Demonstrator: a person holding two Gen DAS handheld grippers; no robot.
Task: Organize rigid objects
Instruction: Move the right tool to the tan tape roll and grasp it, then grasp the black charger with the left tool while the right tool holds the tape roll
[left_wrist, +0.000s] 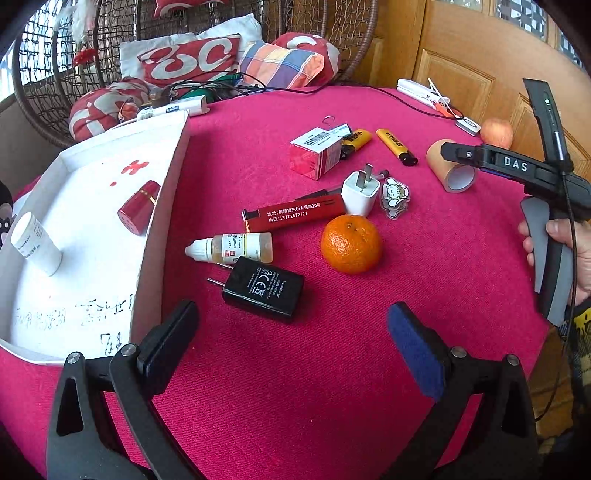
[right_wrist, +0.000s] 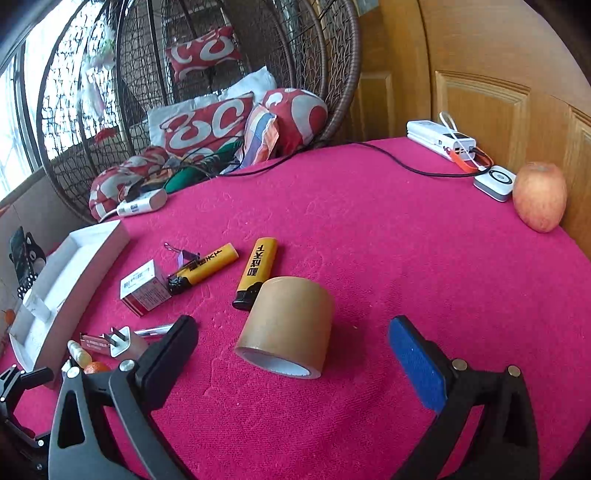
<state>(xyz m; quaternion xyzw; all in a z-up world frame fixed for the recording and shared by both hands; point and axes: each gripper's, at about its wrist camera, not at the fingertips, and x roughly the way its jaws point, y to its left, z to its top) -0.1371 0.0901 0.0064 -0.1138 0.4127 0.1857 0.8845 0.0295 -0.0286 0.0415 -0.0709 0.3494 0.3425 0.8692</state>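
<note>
One tape roll (right_wrist: 286, 326) lies between the spread right fingers (right_wrist: 415, 360).

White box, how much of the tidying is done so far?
Two things lie in the white box: a white bottle and a red lipstick. Nothing is in hand: the left gripper and right gripper are both open, the right one nearest the tape roll. Left on the cloth: black charger, orange, dropper bottle, lighters and more.
</note>
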